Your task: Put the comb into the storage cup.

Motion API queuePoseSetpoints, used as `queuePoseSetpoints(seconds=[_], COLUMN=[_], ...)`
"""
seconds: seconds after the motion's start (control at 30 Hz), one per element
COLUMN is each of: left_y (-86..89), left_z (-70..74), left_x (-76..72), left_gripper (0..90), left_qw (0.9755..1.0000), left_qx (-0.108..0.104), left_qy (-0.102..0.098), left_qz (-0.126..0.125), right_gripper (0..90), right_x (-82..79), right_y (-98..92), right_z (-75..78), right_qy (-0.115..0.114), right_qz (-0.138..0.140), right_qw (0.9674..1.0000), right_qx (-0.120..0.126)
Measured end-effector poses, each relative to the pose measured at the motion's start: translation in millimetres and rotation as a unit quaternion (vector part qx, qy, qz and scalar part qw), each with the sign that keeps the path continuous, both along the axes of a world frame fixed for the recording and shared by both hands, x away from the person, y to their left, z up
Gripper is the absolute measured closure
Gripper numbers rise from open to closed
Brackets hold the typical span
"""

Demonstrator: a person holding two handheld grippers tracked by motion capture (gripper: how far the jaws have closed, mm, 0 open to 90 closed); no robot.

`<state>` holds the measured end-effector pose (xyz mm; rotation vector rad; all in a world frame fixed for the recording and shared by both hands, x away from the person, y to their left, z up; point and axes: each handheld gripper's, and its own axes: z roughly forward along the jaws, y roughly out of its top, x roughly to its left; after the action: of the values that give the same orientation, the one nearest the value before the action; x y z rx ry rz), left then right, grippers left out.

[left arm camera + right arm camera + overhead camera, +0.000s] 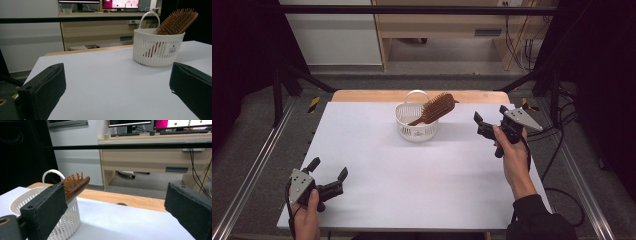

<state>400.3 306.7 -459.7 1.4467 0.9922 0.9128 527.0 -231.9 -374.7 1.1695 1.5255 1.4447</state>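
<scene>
The right gripper (487,127) hangs above the tabletop's (412,185) right edge, jaws spread wide with nothing between them, turned toward the far middle. Just off its left jaw stands the white basket (416,127), near the far edge, with the wooden hairbrush (437,107) propped in it: handle down inside, bristled head leaning out over the rim on the gripper's side. That tilt likely comes from the brush being too long to lie flat in the basket. The left gripper (328,175) rests at the near left corner, equally wide open and empty, well apart from the basket, seemingly parked out of the way.
</scene>
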Motion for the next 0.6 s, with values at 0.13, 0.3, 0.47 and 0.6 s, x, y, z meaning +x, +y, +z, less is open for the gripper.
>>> queuePoseSetpoints(seconds=[0.13,0.3,0.47,0.6], left_y=[-0.2,-0.5,-1.3,-1.8], left_z=[0.0,-0.4,0.0,-0.1], left_x=[-0.2,0.2,-0.1,-0.1], left_gripper=[0.7,0.7,0.7,0.7], left_qw=[1.0,1.0,1.0,1.0], left_qx=[0.001,0.003,0.005,0.007], left_qy=[0.0,0.001,0.001,0.002], left_qz=[0.001,0.001,0.002,0.001], right_gripper=[5.4,6.5,6.8,6.8], right_x=[-4.5,-8.7,-12.3,-16.0], right_y=[-5.2,-10.3,-15.6,-19.6], right_z=[-1.8,-4.2,-6.6,-8.5], right_qy=[-0.001,-0.001,0.0,0.0], right_qz=[-0.001,0.001,-0.001,-0.001], right_qw=[1.0,1.0,1.0,1.0], right_qx=[0.002,0.004,0.007,0.008])
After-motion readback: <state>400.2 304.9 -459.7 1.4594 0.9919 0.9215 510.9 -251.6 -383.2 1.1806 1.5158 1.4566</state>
